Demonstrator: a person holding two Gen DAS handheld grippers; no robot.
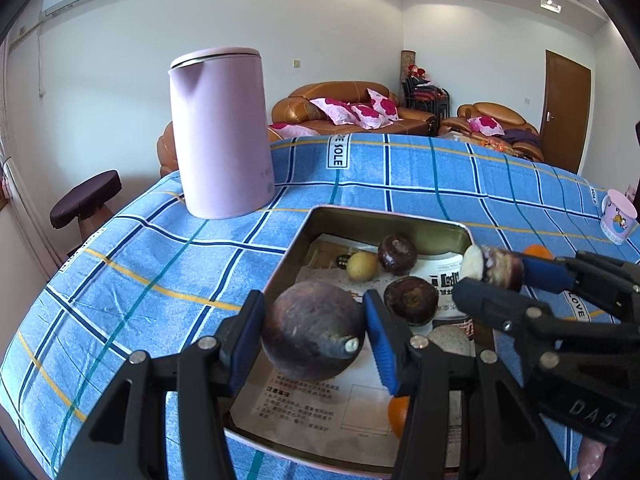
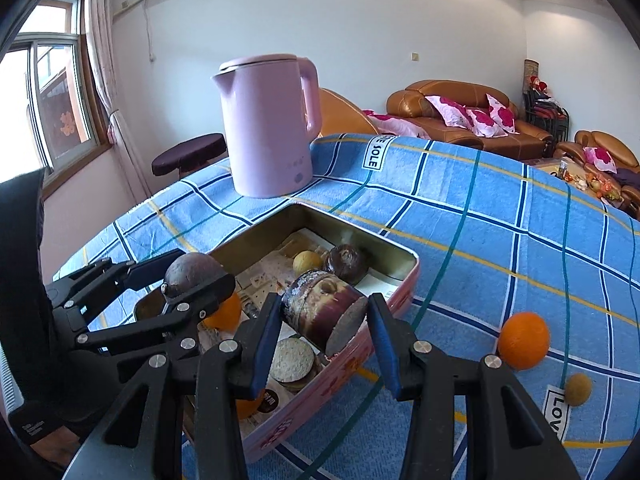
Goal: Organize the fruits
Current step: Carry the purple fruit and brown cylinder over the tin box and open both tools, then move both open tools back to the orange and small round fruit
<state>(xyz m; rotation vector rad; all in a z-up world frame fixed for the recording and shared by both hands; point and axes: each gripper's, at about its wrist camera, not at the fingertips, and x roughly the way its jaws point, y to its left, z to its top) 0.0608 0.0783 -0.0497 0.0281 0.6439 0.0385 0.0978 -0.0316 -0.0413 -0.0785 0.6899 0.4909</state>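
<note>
Left wrist, L gripper [image 1: 314,330] clamped on round dark fruit [image 1: 312,330], R gripper [image 2: 324,320] clamping cut fruit [image 2: 320,316] over tin [image 2: 404,280]

Three oranges [image 2: 523,341], one kettle [image 2: 269,126]

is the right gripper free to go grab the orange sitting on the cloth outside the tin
Probably not yet: the right gripper is shut on a cut dark fruit. The orange lies unobstructed on the tablecloth.

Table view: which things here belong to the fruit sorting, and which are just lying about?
Job:
round dark fruit in left tongs
cut dark fruit in right tongs
tin with fruit inside
orange on the cloth
small brown fruit

Lying about:
pink kettle
purple cup
</note>
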